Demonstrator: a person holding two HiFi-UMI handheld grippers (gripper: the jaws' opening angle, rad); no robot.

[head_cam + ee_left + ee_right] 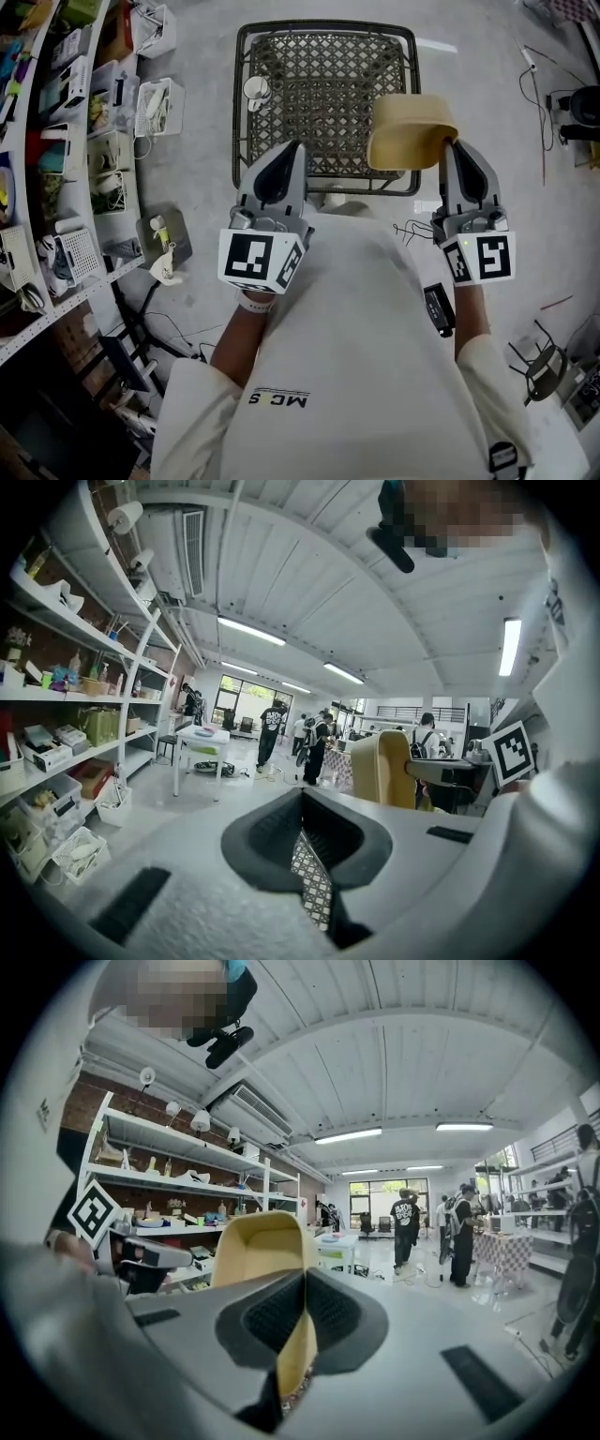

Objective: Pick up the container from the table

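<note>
In the head view a tan, tub-shaped container [410,131] hangs in the air over the right side of a dark-framed woven table [281,66]. My right gripper [450,145] is shut on the container's rim. The right gripper view shows the tan wall [253,1246] pinched between the dark pads of the right gripper [305,1274], open side facing left. My left gripper [292,150] hovers over the table's near edge with its jaws together and nothing in them. In the left gripper view the left gripper [302,794] has the container [394,766] off to its right.
A small white cup [255,89] stands on the table's left part. Shelves with bins and boxes [66,141] run along the left. Cables [539,84] lie on the grey floor at right. A white table [202,738] and several people [408,1218] stand farther off.
</note>
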